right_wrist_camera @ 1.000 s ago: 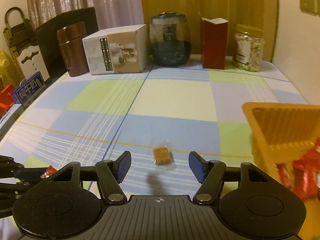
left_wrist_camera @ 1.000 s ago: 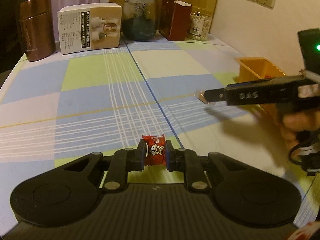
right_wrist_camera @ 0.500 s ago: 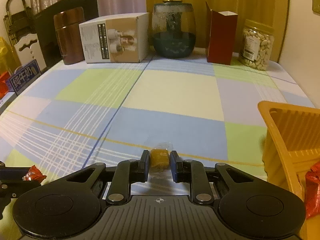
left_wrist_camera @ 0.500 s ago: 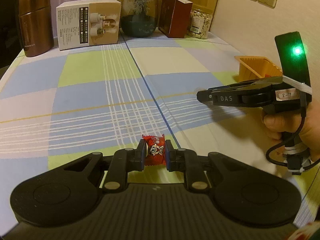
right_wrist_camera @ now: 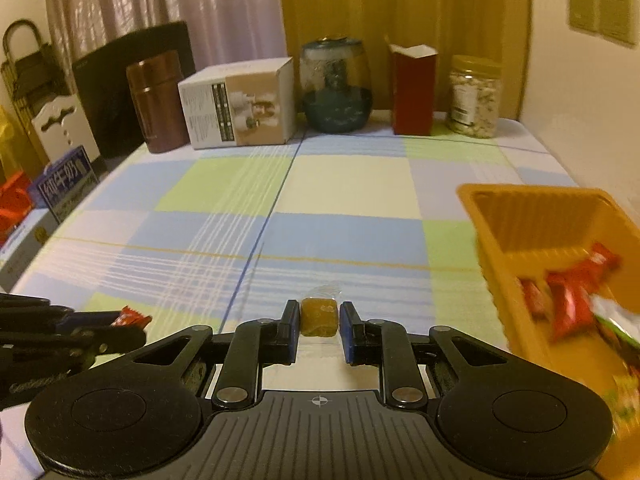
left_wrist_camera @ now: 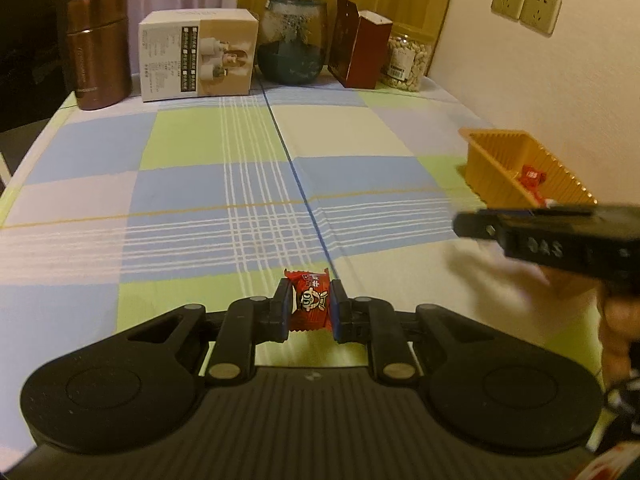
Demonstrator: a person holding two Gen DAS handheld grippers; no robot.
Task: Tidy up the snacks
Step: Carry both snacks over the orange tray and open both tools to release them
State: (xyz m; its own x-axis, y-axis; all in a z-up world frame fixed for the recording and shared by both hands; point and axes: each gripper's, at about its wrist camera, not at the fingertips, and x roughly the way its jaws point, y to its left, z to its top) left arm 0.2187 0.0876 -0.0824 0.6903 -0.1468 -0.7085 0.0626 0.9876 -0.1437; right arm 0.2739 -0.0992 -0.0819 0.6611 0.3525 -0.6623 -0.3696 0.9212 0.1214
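L gripper [left_wrist_camera: 310,312] clamps a red candy [left_wrist_camera: 311,304] between its fingers; R gripper [right_wrist_camera: 319,330] pinches a brown candy [right_wrist_camera: 319,317], orange tray [right_wrist_camera: 532,204] nearby at right.

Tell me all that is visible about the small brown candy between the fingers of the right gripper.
The brown candy is a small amber, roughly square block in a clear, crinkled wrapper whose twisted end sticks out behind it. It looks soft and translucent. It sits upright between the blue-padded fingers of the right gripper, which stand close on both sides of it; whether they press it is unclear. It is held above the checked tablecloth, left of the orange tray.
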